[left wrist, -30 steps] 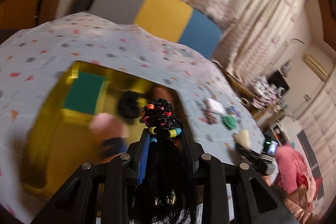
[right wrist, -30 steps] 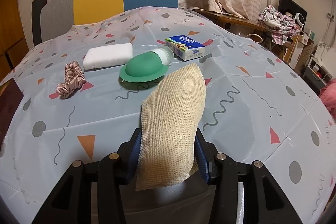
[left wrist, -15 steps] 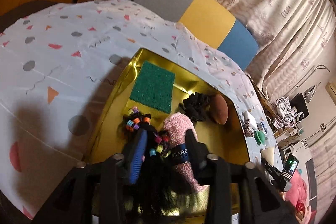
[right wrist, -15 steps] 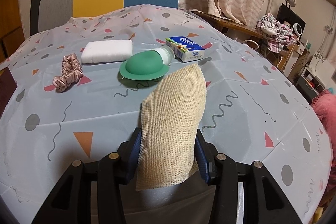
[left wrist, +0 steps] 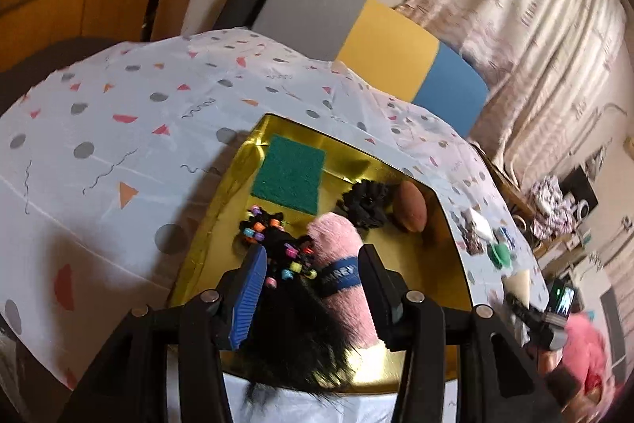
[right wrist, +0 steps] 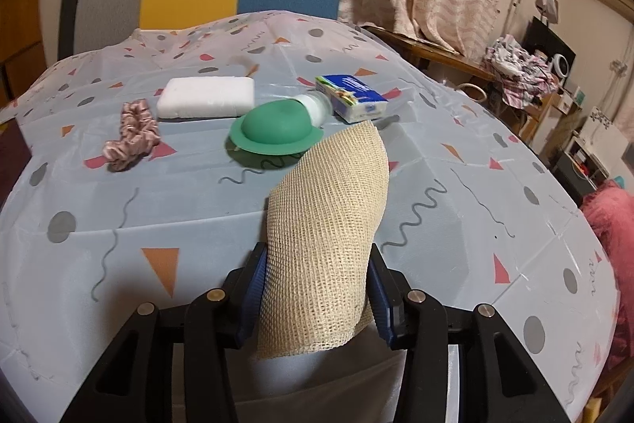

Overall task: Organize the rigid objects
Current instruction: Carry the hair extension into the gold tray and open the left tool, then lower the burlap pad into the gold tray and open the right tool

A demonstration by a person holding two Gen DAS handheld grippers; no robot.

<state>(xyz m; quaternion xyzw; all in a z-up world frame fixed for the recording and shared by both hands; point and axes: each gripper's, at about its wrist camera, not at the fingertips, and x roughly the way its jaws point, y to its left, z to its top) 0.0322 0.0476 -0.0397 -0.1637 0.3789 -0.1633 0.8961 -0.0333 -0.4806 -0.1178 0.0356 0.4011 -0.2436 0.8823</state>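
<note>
In the right hand-held gripper (right wrist: 315, 298), mesh roll (right wrist: 325, 240) lengthwise, tip far-right.

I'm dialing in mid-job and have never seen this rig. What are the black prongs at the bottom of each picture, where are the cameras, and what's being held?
The prongs are two-finger grippers a person holds, each with a fisheye camera looking along its fingers. In the left view, the left gripper is over a gold tray; its jaws have just been opening around a black beaded hairpiece, beside a pink sock. In the right view, the right gripper clamps a beige mesh roll above the tablecloth, where a green cap and white sponge lie.
</note>
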